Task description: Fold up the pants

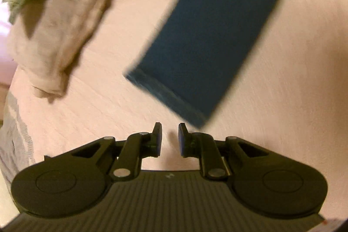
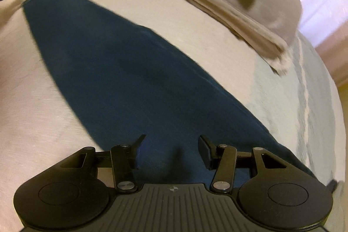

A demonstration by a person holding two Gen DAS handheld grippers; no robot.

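You're hovering both grippers empty, left (image 1: 170, 138) jaws narrow by the hem, right (image 2: 171, 150) wide over the pants (image 2: 121, 71), lying lengthwise-folded on the bed (image 2: 28, 114) w/ cross-folds left

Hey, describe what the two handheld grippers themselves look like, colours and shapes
Both are matte black. The left gripper has two round disc housings, angular linkage arms with silver pivot pins, and short fingers faced with blue pads, above a ribbed dark grey body. The right gripper is the same build, with a small round crosshair mark on its ribbed body. No cables, sleeves or hands show.
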